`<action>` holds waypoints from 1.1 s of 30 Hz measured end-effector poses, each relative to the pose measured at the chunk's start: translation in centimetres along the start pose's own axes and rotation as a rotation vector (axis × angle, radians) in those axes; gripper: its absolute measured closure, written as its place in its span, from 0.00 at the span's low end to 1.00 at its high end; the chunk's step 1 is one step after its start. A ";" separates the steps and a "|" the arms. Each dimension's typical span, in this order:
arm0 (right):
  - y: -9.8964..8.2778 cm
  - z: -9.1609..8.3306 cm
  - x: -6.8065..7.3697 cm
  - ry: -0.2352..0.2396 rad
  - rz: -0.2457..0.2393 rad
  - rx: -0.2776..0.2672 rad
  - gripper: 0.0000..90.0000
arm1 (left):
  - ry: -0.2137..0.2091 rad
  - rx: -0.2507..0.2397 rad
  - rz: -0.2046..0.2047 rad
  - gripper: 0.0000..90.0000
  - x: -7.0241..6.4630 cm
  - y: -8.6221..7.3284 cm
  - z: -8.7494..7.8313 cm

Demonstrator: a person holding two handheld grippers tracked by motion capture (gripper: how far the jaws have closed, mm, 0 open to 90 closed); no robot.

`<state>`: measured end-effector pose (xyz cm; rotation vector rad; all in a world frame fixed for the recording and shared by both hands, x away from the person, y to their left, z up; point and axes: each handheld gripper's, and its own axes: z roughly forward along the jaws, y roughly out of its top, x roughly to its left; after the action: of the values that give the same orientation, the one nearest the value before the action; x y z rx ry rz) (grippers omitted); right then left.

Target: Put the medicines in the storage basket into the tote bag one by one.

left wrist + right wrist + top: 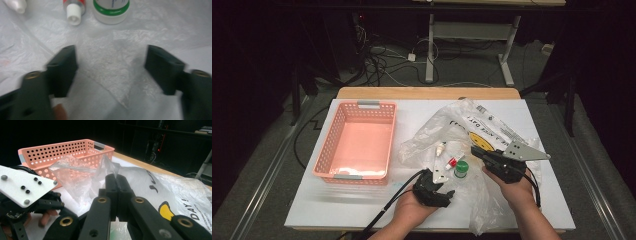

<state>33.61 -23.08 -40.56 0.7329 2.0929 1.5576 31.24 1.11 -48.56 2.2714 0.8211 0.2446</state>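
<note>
Two grippers work low in the frame: left gripper (435, 191) jaws spread over the plastic bag (492, 125), right gripper (479, 152) jaws pinching that bag. Three small containers lie at centre: green-capped jar (461, 169), red tube (452, 162), white dropper bottle (441, 148). One pink basket (342, 150) sits left.

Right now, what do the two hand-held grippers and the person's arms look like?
Both grippers are black, each with two blocky jaws on arms fixed by brass-coloured rivets. The left gripper trails a thick black cable toward the table's near edge and carries a small pale plate. The right gripper bears a grey three-cornered plate dotted with dark screws, with thin black cables looping behind. No sleeves show; the forearms are bare.
</note>
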 end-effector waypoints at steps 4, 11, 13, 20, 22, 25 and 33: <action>0.0 0.1 0.1 0.001 -0.004 0.005 1.00 | -0.012 -0.016 0.002 0.54 -0.2 0.0 0.0; -0.1 0.0 0.2 -0.002 -0.003 0.005 1.00 | 0.009 -0.033 -0.032 0.86 0.0 -0.1 -0.1; -0.1 0.0 0.2 -0.001 0.001 0.005 1.00 | 0.008 -0.032 -0.019 0.98 -0.1 -0.2 -0.1; -0.1 0.0 0.0 -0.006 0.011 0.001 1.00 | -0.050 -0.073 -0.059 0.99 0.6 -0.4 -0.6; 0.0 -0.1 0.0 -0.006 0.011 -0.002 1.00 | -0.040 -0.127 -0.046 0.99 0.7 -0.6 -1.1; 0.1 -0.2 -0.1 -0.011 0.011 -0.008 1.00 | -0.050 -0.164 -0.060 0.99 1.1 -0.4 -1.8; 0.0 -0.4 -0.2 -0.011 0.011 -0.012 1.00 | -0.044 -0.236 -0.055 0.99 1.5 -0.1 -3.5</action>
<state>33.55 -23.50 -40.41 0.7477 2.0730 1.5673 31.00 4.00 -46.13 2.0250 0.7872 0.2516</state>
